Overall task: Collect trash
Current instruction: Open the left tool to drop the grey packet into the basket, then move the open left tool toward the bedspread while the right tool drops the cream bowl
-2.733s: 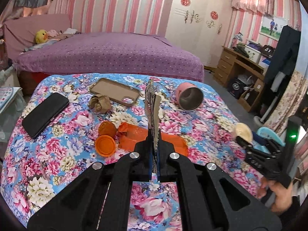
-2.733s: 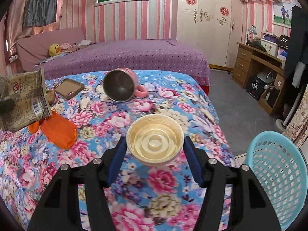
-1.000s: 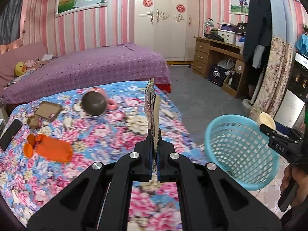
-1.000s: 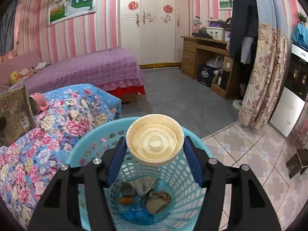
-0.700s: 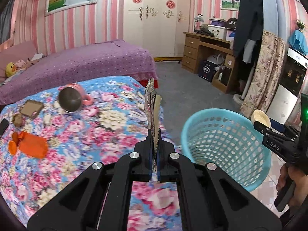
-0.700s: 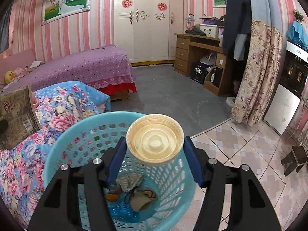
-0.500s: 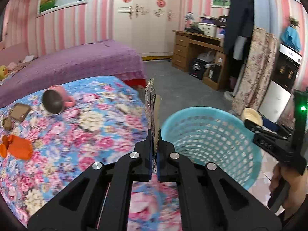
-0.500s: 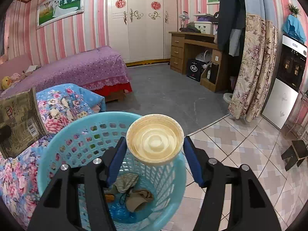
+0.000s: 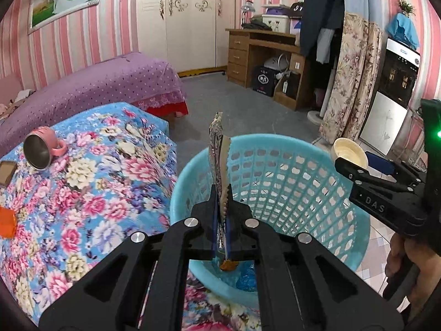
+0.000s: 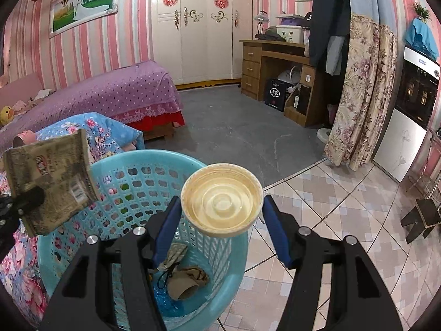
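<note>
Where clamped, wrapper (image 9: 217,165) flat, edge-on; cup (image 10: 222,200) cream.

Basket (image 10: 137,176): glossy perforated plastic. Wrapper (image 10: 52,182): crinkled printed foil. Cup (image 10: 222,204): matt ribbed paper; mug (image 9: 41,149) interior brushed metal.

Pink-and-white striped walls (image 10: 132,41) fill the upper part of both views, with a framed landscape picture (image 10: 82,8) at upper left. A cream wardrobe (image 10: 198,27) stands at top centre, a wooden desk (image 10: 264,63) to its right. A purple dotted bed (image 9: 104,82) lies at left. Grey floor (image 10: 234,127) meets patterned tiles (image 10: 344,207) at lower right, beside a floral curtain (image 10: 361,91)
</note>
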Demonstrator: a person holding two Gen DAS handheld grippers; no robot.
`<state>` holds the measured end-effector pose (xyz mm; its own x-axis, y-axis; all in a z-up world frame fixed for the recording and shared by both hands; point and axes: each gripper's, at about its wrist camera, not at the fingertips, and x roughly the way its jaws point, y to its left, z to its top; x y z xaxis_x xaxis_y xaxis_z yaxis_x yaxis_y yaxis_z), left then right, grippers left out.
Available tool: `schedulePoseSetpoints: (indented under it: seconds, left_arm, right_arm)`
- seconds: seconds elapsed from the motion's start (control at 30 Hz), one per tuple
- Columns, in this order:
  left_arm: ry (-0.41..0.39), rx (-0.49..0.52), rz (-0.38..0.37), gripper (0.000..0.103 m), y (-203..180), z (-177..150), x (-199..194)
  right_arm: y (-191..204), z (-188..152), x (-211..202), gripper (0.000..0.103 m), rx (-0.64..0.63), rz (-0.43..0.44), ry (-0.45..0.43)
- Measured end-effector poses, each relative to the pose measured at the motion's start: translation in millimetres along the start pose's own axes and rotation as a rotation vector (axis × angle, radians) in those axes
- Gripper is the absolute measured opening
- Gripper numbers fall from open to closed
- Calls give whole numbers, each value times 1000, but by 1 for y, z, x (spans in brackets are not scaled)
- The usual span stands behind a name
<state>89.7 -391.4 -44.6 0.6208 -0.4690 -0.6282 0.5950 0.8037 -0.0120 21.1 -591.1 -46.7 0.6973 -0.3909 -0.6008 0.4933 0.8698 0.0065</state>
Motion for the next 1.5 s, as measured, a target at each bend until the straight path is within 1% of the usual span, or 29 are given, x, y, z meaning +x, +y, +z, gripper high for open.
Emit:
schedulePoseSetpoints:
  seconds: [0.03,0.1,0.13,0.17,0.2,0.27,0.3,0.37,0.47,0.6,0.93,0.97,1.03,1.17,1.2,1.23,1.5]
  left_arm:
    - [8,2,5,4,-1,0,4]
    - [19,11,23,17,0,0,9]
    - [18,12,43,34,2,0,10]
    - [13,7,54,49,4,0,10]
    - [6,-1,68,54,7,-1,9]
    - [3,-15,79,68,14,0,9]
    - [0,-22,88,72,18,0,8]
    - [-18,-34,118,83,26,2,5]
    - [-40,-46,148,91,37,5,0]
    - [-54,-58,192,96,49,7,-5]
    - [-58,-134,215,97,83,-1,-22]
    - [-62,-135,219,97,85,-2,-25]
    - [-66,-132,232,97,88,-5,-30]
    - [-73,-147,240,97,103,-8,-41]
    - [-76,-155,239,97,107,-9,-44]
    - [-81,-164,238,97,112,-11,-47]
    - [-104,-186,283,97,150,-15,-74]
  right_arm:
    - [0,0,1,60,-1,1,3]
    - [0,-2,2,60,-3,2,7]
    - [0,-2,3,60,-5,1,7]
    - [0,-2,3,60,-5,1,7]
    - [0,-2,3,60,-4,2,6]
    - [1,-2,3,60,-5,1,6]
    - [0,-2,3,60,-5,2,7]
    - [1,-2,3,60,-9,3,8]
    - [2,-2,4,60,-13,4,10]
    - [9,-1,6,60,-24,5,6]
    - [36,-1,6,62,-35,51,-12]
    - [39,0,5,64,-37,50,-16]
    - [43,0,1,82,-36,45,-34]
    - [56,2,-4,89,-46,20,-53]
    - [59,3,-4,91,-47,17,-55]
    - [62,4,-5,96,-46,16,-54]
    - [93,14,-16,98,-34,46,-67]
